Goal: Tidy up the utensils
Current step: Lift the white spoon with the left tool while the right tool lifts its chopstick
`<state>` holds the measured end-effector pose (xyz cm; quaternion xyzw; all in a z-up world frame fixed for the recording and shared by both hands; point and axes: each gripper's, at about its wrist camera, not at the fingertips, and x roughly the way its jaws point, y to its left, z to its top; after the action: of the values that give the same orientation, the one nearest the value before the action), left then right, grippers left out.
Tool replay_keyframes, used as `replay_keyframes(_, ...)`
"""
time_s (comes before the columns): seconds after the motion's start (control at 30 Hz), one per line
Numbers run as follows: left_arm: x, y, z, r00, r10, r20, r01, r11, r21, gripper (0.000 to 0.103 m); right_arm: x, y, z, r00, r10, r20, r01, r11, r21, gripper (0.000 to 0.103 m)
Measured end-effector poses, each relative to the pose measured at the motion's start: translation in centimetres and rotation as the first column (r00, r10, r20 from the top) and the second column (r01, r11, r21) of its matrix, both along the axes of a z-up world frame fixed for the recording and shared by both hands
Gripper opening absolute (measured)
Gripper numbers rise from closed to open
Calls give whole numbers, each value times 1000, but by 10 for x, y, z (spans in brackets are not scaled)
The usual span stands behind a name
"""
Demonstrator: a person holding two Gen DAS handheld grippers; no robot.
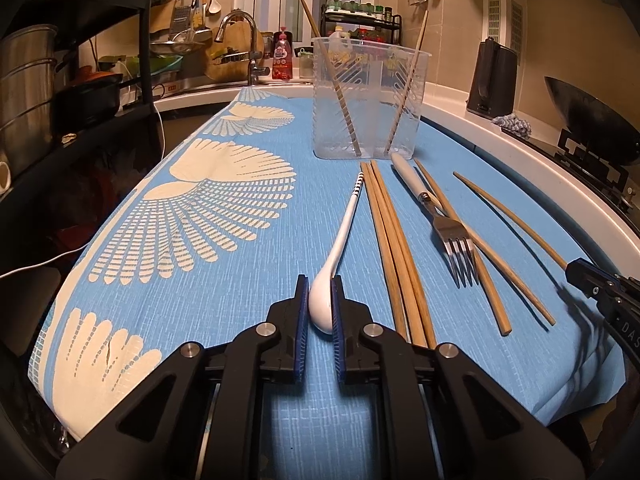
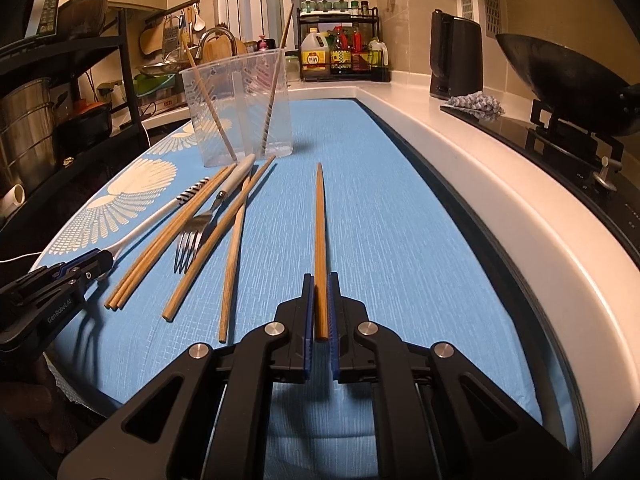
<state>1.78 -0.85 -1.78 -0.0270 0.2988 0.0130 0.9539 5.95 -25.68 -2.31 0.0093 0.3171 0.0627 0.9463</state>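
Observation:
My left gripper (image 1: 320,285) is shut on the bowl of a white spoon (image 1: 347,218) that lies on the blue cloth; its striped handle points away toward a clear plastic container (image 1: 368,96) holding two chopsticks. My right gripper (image 2: 320,280) is shut on the near end of one wooden chopstick (image 2: 319,232), which lies straight ahead on the cloth. Between the two grippers lie a bundle of three chopsticks (image 1: 390,248), a fork (image 1: 452,236) with a pale handle and two more crossed chopsticks (image 2: 236,240). In the right wrist view the left gripper (image 2: 105,261) is at the far left.
The blue patterned cloth (image 1: 200,280) covers a narrow counter. A white raised ledge (image 2: 500,208) runs along the right, with a stove and wok (image 2: 560,76), a black kettle (image 2: 454,56) and a rag beyond it. A sink, faucet (image 1: 240,28) and shelves stand at the far left.

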Motion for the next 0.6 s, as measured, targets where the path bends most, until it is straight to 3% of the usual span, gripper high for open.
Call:
replay_keyframes(0.27, -8, 5, 17, 998, 4, 58, -4, 1000, 1, 11, -11, -1, 24, 999, -3, 51, 3, 1000, -11, 7)
replay_keyframes(0.6, -18, 5, 55, 981, -11, 193, 6, 1000, 28, 11, -18, -4, 70, 990, -1, 141, 5, 1000, -25, 7)
